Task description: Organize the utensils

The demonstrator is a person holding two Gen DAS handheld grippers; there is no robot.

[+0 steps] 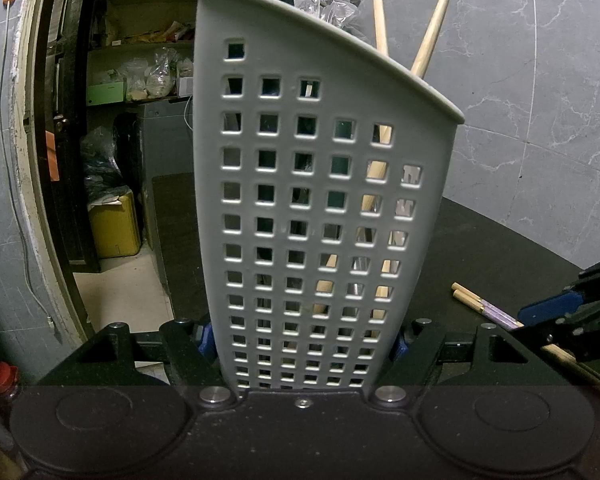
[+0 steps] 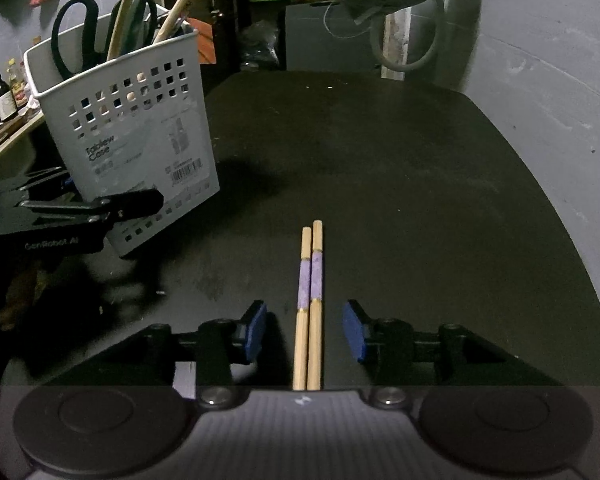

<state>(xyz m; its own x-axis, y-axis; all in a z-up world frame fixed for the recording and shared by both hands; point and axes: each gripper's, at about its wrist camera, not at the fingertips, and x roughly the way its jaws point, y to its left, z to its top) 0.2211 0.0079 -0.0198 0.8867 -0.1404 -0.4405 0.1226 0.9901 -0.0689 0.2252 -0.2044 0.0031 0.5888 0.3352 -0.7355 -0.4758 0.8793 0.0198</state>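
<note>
Both fisheye views are dim and grainy, the black table (image 2: 380,152) swallowing most light, a soft shadow pooled beside the pale basket (image 2: 140,128), straight lines bowing toward dark vignetted corners, and no glare anywhere.

Left gripper (image 1: 302,340): you see black metal arms, blue pads, and silver round screws by its base.
Right gripper (image 2: 305,330): your black arms end in flat blue pads (image 2: 255,330).
Body: a dark shell with two big round discs and a ribbed grey middle.
Marking: white letters "GenRobot AI" on the side of your left gripper.
</note>
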